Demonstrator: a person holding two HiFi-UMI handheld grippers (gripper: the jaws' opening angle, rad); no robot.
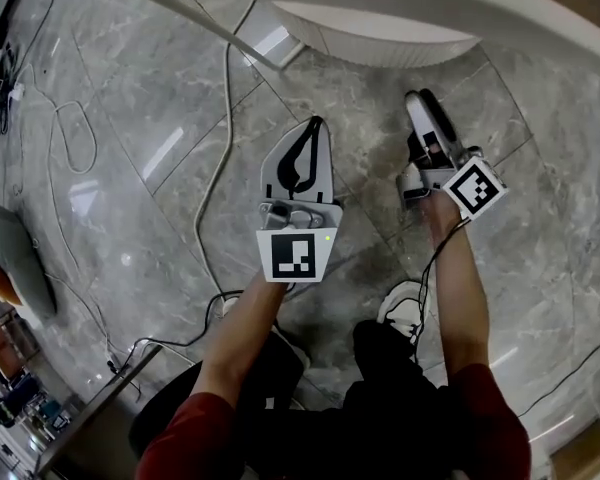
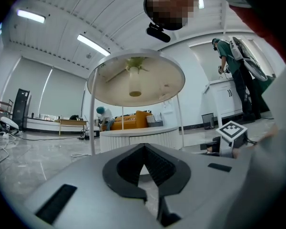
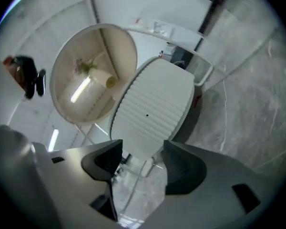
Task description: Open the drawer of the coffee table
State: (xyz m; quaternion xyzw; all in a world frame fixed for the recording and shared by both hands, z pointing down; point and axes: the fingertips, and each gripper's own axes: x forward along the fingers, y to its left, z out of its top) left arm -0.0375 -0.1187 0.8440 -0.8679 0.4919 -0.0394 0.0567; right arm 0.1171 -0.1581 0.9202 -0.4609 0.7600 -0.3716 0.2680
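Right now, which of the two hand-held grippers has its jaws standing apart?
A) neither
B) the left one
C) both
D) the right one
D: on the right gripper the jaws stand apart with nothing between them, facing the ribbed coffee table, while on the left gripper the jaw tips meet.

Left gripper (image 1: pixel 316 124) and right gripper (image 1: pixel 418 98) over marble floor (image 1: pixel 130 88), both pointing at white coffee table (image 1: pixel 380 38), untouched.

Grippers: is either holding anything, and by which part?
Nothing is held. The left gripper is shut on nothing; the right gripper is open and empty, short of the coffee table.
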